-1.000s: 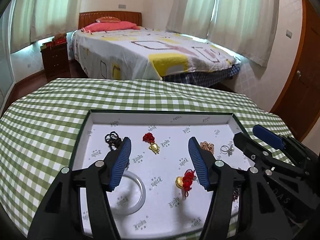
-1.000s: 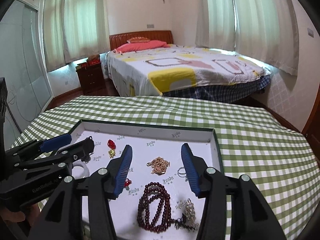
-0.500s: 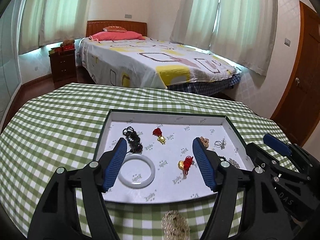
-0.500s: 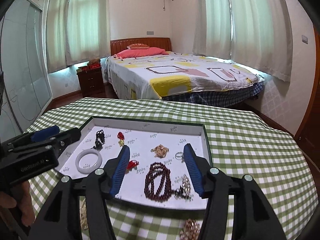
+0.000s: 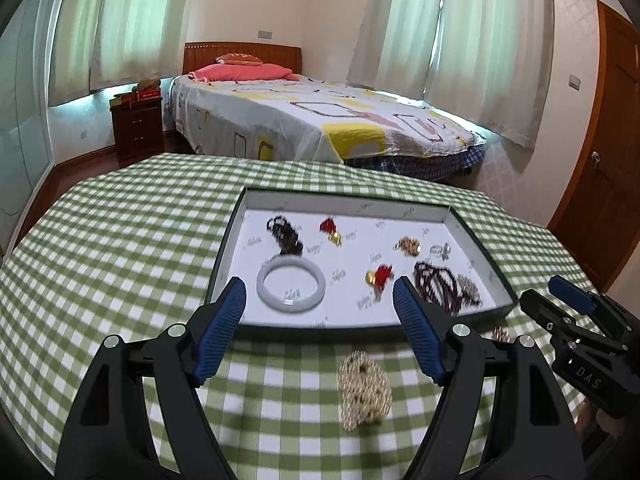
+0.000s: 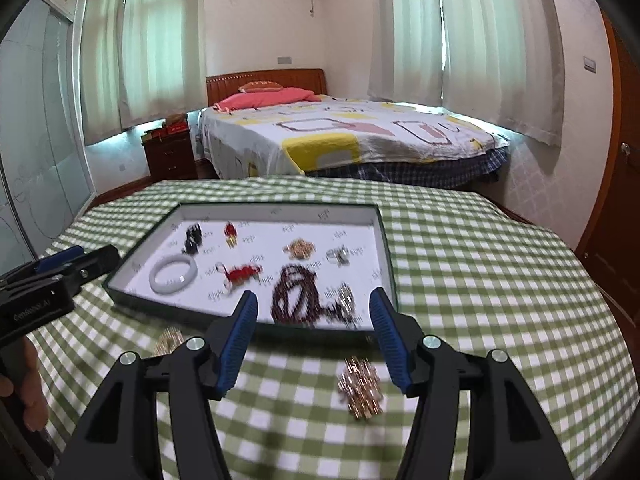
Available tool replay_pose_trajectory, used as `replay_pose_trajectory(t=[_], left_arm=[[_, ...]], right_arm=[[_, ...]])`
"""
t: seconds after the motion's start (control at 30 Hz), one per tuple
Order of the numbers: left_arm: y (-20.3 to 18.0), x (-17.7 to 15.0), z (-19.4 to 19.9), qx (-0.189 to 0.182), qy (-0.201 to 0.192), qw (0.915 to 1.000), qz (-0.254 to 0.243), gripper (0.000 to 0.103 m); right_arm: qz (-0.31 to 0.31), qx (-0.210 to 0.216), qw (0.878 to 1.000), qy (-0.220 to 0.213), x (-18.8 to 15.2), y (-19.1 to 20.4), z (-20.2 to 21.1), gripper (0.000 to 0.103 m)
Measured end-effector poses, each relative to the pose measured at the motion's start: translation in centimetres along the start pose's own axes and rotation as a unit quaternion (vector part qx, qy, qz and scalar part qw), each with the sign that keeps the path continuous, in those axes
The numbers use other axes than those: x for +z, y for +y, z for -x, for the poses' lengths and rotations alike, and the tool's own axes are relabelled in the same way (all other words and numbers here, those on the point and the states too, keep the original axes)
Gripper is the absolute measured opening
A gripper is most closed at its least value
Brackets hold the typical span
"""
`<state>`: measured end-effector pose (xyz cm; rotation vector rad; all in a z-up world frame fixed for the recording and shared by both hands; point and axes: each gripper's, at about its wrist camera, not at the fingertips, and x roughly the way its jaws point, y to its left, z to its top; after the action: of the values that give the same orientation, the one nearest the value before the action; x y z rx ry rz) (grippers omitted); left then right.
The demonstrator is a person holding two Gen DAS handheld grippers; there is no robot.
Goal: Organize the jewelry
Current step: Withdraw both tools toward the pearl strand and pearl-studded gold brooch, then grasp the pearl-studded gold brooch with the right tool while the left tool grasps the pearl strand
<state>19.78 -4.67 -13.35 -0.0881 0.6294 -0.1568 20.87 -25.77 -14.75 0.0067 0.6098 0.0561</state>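
Observation:
A white-lined tray [image 5: 472, 232] [image 6: 384, 240] sits on the green checked tablecloth. It holds a white bangle [image 5: 291, 290] [image 6: 173, 276], a dark bead necklace [image 5: 438, 284] [image 6: 294, 300], red-and-gold charms [image 5: 380, 275] [image 6: 240, 273], a black piece [image 5: 284, 235] and rings [image 6: 338, 255]. A gold chain pile [image 5: 363, 390] [image 6: 170, 340] lies on the cloth in front of the tray, below my open, empty left gripper [image 5: 320, 312]. A rose-gold chain pile [image 6: 360, 388] lies below my open, empty right gripper [image 6: 314, 320].
The checked table [image 5: 120, 260] ends close behind the tray. A bed [image 5: 320, 124] and a wooden nightstand [image 5: 138, 128] stand beyond it. A wooden door [image 5: 600, 160] is at the right. The right gripper [image 5: 584, 344] shows in the left wrist view.
Both grippers have pulled back and up from over the tray to the near side. The two chain piles on the cloth have come into view. Both stay open.

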Motion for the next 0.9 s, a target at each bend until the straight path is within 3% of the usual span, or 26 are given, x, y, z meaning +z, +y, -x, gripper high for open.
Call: replay_pose_trajectory(t=[0.3,0.9], left_arm=[[0.6,-2.7,-0.2,0.006,0.025,0.9997,0.002,0.074],[0.3,-4.1,-1.7,0.001,0.053,0.9986,-0.001,0.074]], right_arm=[[-0.030,-0.016,0.999,0.036,-3.1,-2.0,-0.8,0.057],[-0.036,-0.025,0.993,0.107,-4.2,-2.7,-4.5,0.054]])
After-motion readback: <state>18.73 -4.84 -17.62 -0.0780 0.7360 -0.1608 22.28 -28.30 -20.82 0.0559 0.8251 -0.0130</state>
